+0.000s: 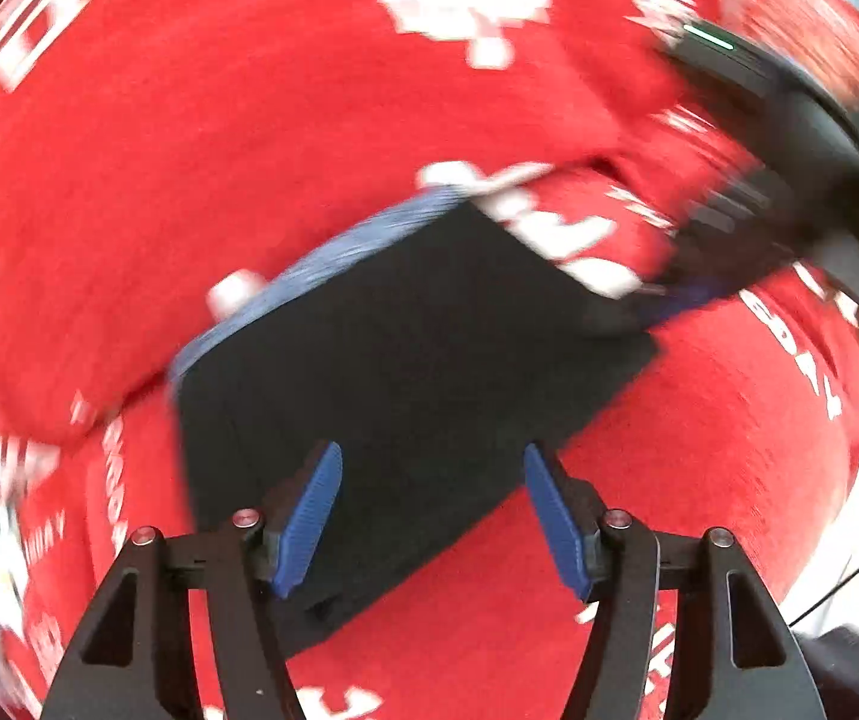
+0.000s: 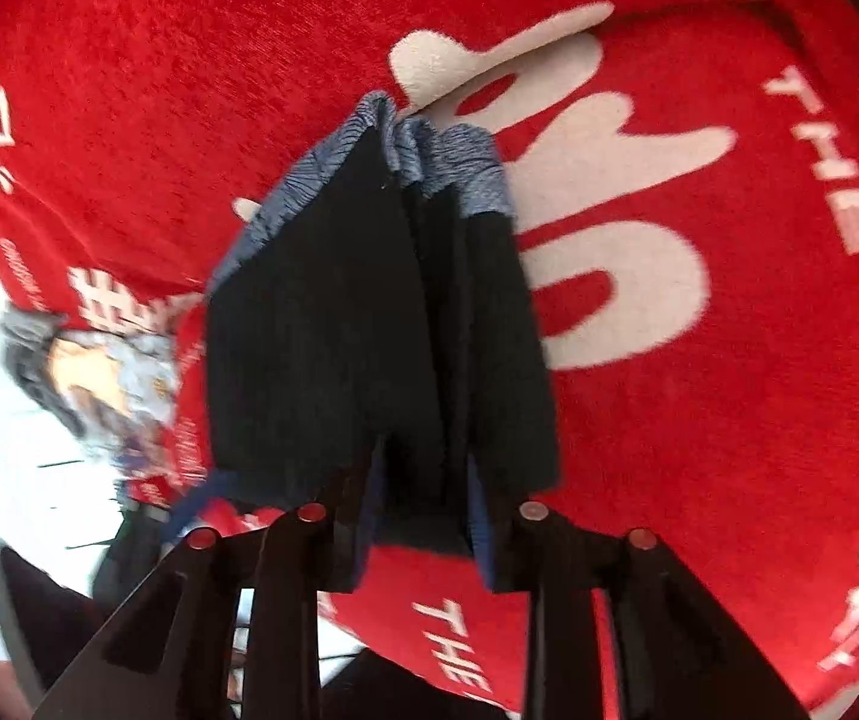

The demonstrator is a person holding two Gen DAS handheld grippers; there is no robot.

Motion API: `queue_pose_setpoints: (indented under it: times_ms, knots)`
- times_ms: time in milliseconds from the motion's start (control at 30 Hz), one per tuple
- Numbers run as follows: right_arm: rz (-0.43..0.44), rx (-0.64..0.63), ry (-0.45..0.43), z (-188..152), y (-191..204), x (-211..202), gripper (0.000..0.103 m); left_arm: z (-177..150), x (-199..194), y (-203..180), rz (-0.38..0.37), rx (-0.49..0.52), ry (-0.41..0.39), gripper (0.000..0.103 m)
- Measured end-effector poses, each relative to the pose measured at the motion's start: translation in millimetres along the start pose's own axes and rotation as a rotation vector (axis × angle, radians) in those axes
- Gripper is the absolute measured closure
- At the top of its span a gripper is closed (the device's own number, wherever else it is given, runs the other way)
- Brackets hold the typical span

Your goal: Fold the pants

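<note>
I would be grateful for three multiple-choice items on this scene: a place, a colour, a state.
1. Where do the pants lie? A in a basket; B on the red cloth; C on a hanger.
2. Colour of the waistband? A yellow; B green; C blue-grey.
3. The left tongs are: A open; B shut on the waistband; C shut on a sock.
B, red cloth surrounds them; C, the band looks blue-grey; A, the pads stand apart.
</note>
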State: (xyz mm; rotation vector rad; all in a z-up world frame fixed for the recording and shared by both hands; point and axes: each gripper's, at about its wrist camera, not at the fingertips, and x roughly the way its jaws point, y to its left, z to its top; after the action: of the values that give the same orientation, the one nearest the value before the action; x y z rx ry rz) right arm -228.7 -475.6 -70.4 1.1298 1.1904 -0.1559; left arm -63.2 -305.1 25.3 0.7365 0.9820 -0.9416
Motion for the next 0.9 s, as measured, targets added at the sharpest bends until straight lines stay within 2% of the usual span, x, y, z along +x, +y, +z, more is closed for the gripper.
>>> queue_pose_setpoints:
  times_ms: [33, 100, 167, 300, 333, 367, 400, 467, 533, 600, 733, 833, 900]
  knots:
    - [-0.071, -0.016, -0.005, -1, 3, -7, 0.069, 0, 0, 19, 0.006, -0.059, 0.018, 0.038]
    - [-0.134, -0.045, -0.027, -4, 10, -17, 0.068, -5, 7, 59, 0.022, -0.190, 0.068, 0.038]
    - [-0.129, -0.087, -0.060, -6, 22, -29, 0.069, -12, 20, 91, 0.028, -0.284, 0.122, 0.038]
    - [-0.117, -0.190, -0.068, -8, 58, -16, 0.069, -28, 53, 108, -0.014, -0.353, 0.214, 0.037]
    - [-0.134, -0.211, -0.058, -7, 67, -6, 0.069, -33, 60, 104, -0.031, -0.367, 0.226, 0.032]
    - [-0.165, -0.224, -0.042, -6, 72, 7, 0.069, -37, 64, 106, -0.039, -0.385, 0.238, 0.020]
    - [-0.199, -0.231, -0.023, -8, 75, 20, 0.069, -42, 68, 106, -0.049, -0.409, 0.248, 0.018]
    - [-0.262, -0.220, -0.010, -16, 70, 40, 0.070, -49, 64, 104, -0.079, -0.446, 0.255, 0.018]
    - [-0.246, -0.184, -0.041, -23, 63, 42, 0.070, -54, 59, 104, -0.089, -0.466, 0.253, 0.018]
    - [-0.245, -0.161, -0.037, -26, 61, 40, 0.070, -54, 52, 105, -0.074, -0.467, 0.244, 0.018]
    - [-0.303, -0.192, -0.017, -30, 73, 46, 0.070, -40, 35, 136, -0.040, -0.519, 0.189, 0.018]
    - [-0.333, -0.187, -0.024, -30, 80, 51, 0.070, -21, 47, 166, -0.018, -0.577, 0.182, 0.018]
    - [-0.347, -0.179, -0.035, -32, 81, 55, 0.070, -12, 67, 173, 0.001, -0.548, 0.216, 0.018]
